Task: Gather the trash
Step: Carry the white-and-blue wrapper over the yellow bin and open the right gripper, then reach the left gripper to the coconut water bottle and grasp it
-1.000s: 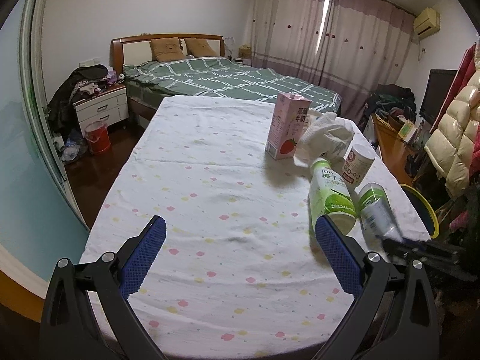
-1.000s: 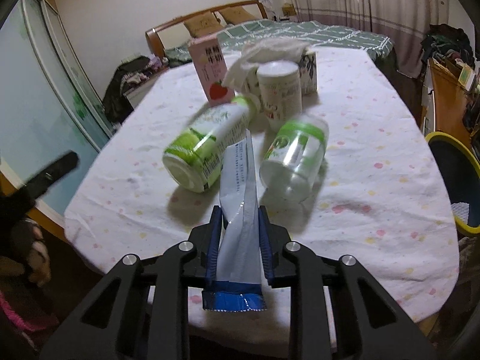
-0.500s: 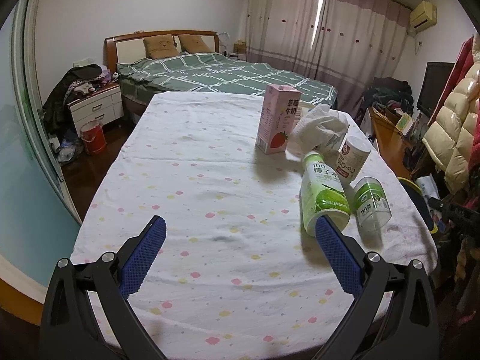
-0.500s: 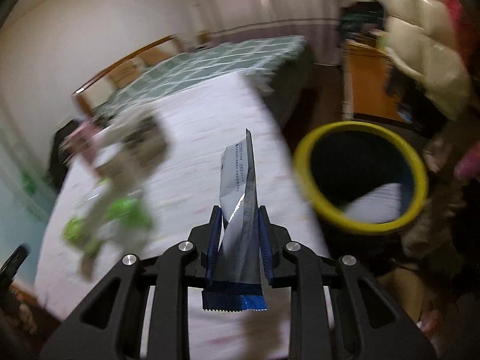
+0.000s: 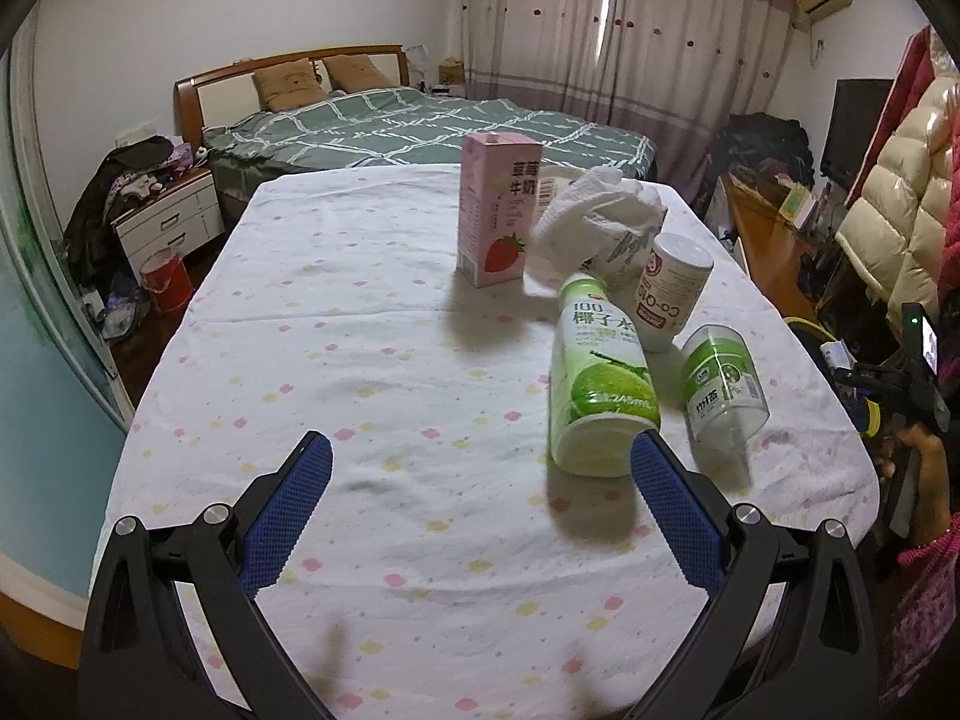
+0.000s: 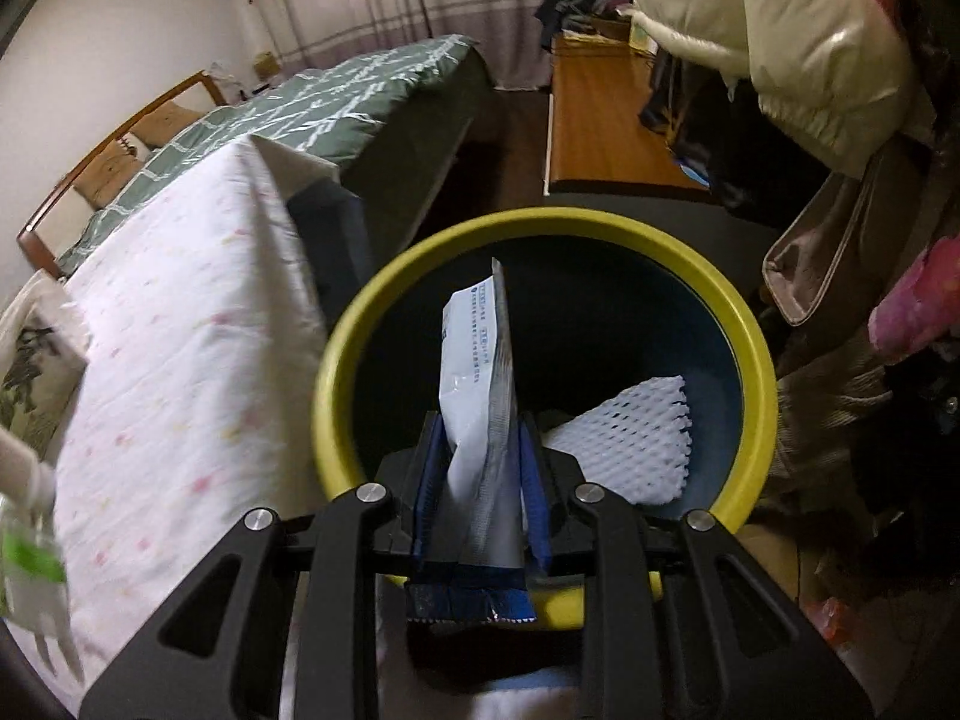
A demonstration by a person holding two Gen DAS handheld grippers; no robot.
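Note:
My right gripper (image 6: pixel 480 438) is shut on a white and blue foil packet (image 6: pixel 480 360) and holds it upright over the mouth of a yellow-rimmed bin (image 6: pixel 540 222). A white foam net (image 6: pixel 618 444) lies inside the bin. My left gripper (image 5: pixel 480 450) hangs open and empty above the near part of the table (image 5: pixel 360 360). Ahead of its right finger lie a green bottle (image 5: pixel 600 384) and a clear jar with a green label (image 5: pixel 723 390). A white canister (image 5: pixel 672 294), crumpled white paper (image 5: pixel 600 216) and an upright pink milk carton (image 5: pixel 498 210) stand farther back.
The bin stands on the floor off the table's right edge (image 6: pixel 288 276), beside hanging coats (image 6: pixel 780 30) and a wooden desk (image 6: pixel 600 120). A bed (image 5: pixel 420 126) lies beyond the table, with a nightstand (image 5: pixel 168 222) and a red bucket (image 5: pixel 165 282) to the left.
My right gripper swung with the packet from over the table to above the bin. The left gripper drifted a little, bringing the bottles nearer to its right finger.

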